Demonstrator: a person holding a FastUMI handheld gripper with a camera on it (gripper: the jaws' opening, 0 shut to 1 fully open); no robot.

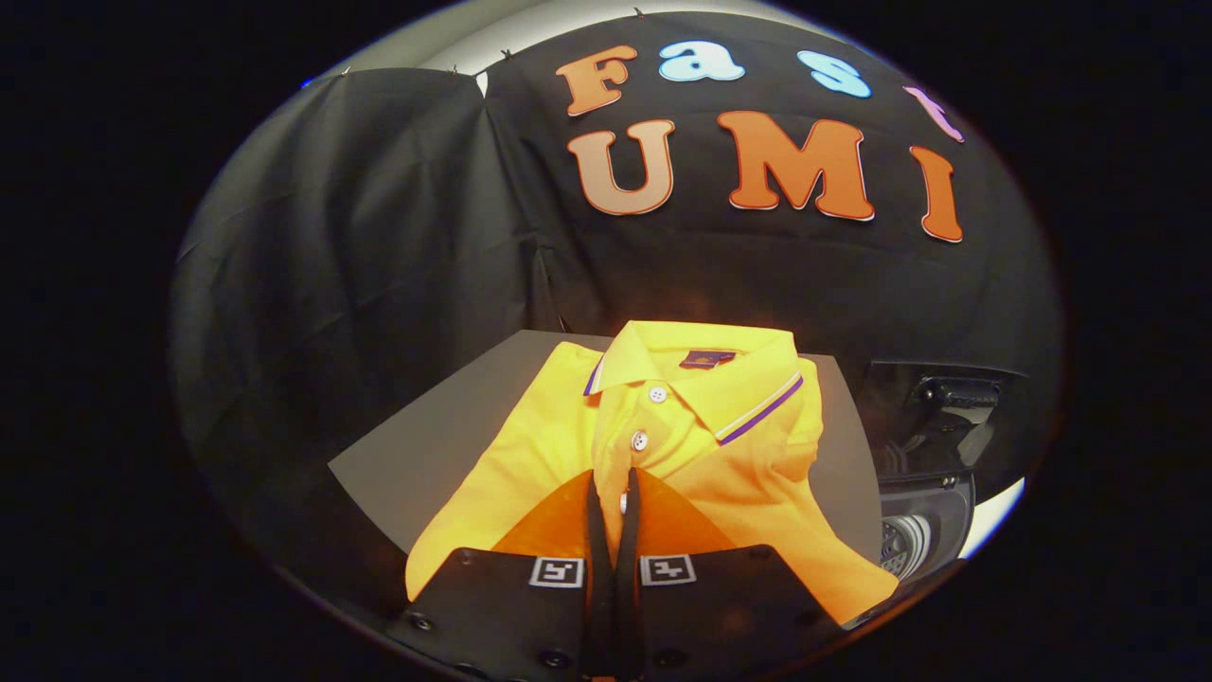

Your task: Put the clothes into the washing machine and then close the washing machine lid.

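A grey board (417, 445) lies on the booth's dark surface and carries a folded yellow polo shirt (682, 445). The board's left part is bare, its left corner well clear of the cloth. The shirt covers the board's middle and reaches to its right edge, with the collar toward the far edge and the body running down to the near edge. The collar (748, 398) is trimmed with a purple and white stripe, and a small dark label sits inside the neck. Two white buttons (640, 439) show on the placket, one above the other.

The gripper (614, 488) comes in over the near edge of the board, right on the shirt's front. Its two black fingers (595, 530) stand almost together, with a thin fold of yellow cloth from the placket pinched up between them; both fingers press on that fold, so the gripper is closed on the shirt. The fingertips lie just below the lower button. A shaded, darker orange patch of the shirt spreads on either side of the fingers.

To the right of the board, beyond its right edge, stands the washing machine (923, 530). Its dark lid (937, 407) is up and the opening beneath shows part of a pale ribbed drum (904, 542). What the drum holds cannot be told, since only a sliver of it shows.
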